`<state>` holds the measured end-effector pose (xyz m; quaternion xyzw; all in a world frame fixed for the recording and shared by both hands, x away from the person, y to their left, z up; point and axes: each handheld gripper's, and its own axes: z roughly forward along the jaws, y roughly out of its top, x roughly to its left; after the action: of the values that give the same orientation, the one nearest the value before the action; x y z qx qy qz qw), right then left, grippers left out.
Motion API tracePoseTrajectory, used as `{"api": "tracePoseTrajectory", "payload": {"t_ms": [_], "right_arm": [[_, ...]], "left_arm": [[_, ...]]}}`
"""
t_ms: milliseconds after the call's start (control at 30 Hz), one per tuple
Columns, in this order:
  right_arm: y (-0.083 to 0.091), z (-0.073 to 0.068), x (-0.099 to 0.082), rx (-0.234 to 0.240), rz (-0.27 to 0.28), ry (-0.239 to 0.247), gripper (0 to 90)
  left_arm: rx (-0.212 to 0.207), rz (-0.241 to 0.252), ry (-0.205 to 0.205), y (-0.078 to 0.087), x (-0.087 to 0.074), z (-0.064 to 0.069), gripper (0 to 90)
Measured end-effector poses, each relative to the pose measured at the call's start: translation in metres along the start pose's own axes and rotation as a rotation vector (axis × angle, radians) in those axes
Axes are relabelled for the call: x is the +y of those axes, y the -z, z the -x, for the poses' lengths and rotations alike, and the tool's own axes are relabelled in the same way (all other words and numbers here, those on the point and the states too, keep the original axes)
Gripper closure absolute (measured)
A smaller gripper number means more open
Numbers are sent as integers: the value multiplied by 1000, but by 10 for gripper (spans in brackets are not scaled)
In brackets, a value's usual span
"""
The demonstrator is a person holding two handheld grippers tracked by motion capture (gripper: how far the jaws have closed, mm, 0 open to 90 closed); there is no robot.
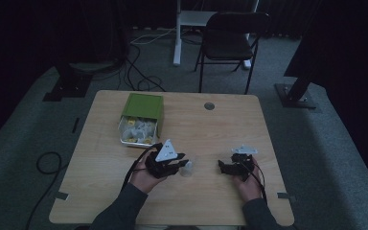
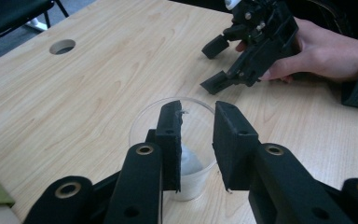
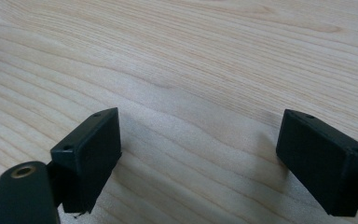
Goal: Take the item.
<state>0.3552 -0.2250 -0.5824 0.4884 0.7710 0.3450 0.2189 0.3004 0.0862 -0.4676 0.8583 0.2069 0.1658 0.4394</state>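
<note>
A clear plastic cup (image 2: 144,116) stands upright on the wooden table (image 2: 98,70), with something pale at its bottom. My left gripper (image 2: 196,112) hangs over its near side, one pad (image 2: 170,135) inside the rim and the other pad (image 2: 233,140) outside; a clear gap shows between them, so the wall is not pinched. In the high view the cup (image 1: 188,169) sits just right of my left gripper (image 1: 184,164). My right gripper (image 1: 224,167) rests on the table to the right, jaws wide apart and empty (image 3: 200,140). It also shows from the left gripper view (image 2: 210,66).
A green box (image 1: 143,106) with an open tray of small yellow and white pieces (image 1: 136,130) sits at the back left of the table. A round cable hole (image 1: 209,106) lies near the far edge. A chair (image 1: 230,40) stands beyond the table.
</note>
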Motion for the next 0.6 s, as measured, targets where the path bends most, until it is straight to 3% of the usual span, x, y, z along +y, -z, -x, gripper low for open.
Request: {"api": "tracePoseTrajectory", "payload": {"t_ms": [600], "right_arm": [[0,0,0,0,0,0,134]], "left_arm": [[55,12,42,18,-14,-16,710]]}}
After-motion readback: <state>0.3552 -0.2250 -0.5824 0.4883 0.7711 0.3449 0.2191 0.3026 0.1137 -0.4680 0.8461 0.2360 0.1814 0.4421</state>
